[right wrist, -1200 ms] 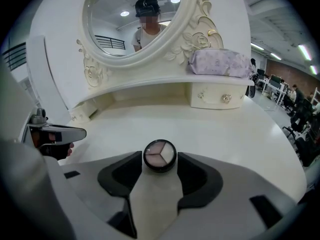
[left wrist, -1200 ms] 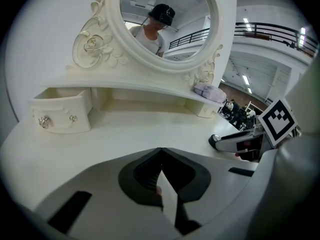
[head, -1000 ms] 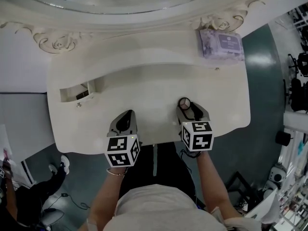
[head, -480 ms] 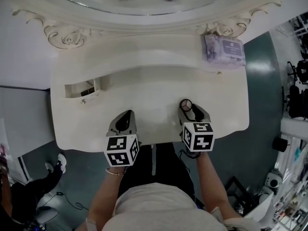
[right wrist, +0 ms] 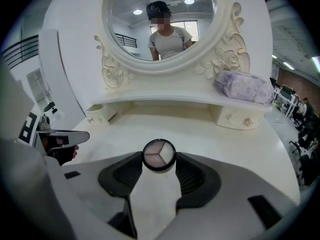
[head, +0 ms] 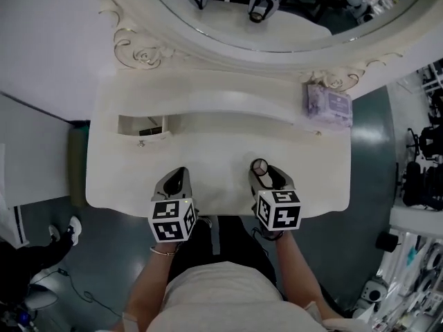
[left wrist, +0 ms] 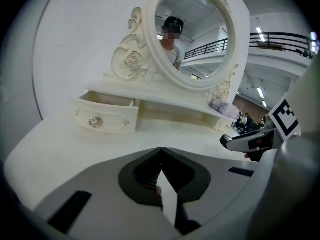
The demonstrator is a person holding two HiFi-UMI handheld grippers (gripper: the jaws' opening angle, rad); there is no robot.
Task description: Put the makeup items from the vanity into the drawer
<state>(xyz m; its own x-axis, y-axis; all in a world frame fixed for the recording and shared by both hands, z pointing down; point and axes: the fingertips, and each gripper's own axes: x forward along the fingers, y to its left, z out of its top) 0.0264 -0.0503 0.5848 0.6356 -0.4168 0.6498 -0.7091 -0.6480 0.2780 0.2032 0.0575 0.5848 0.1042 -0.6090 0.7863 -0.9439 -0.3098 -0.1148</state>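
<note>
Two grippers are out over the near edge of the white tabletop [head: 221, 144], side by side and a little apart. In our right gripper [head: 261, 170] the fingers pinch a small round compact [right wrist: 159, 154]. It has a dark rim and a pan split into three pale shades, and its face is turned toward that gripper's own camera. The compact sits at the very tips of the fingers, above the tabletop, toward its right half.

Our left gripper [left wrist: 160, 151] holds nothing. Its fingers are pressed together, with the dark pads meeting at the tips.

Beyond the left gripper, on the left side of the vanity's raised shelf, the small drawer [head: 142, 126] stands pulled open, its knob facing us. From the head view we can make out something dark lying inside it, too small to name. The matching drawer [right wrist: 237, 118] on the right is closed. On top of the shelf at that right end lies a pale purple soft pack [head: 329, 104], close against the carved frame of the oval mirror [head: 277, 19].
</note>
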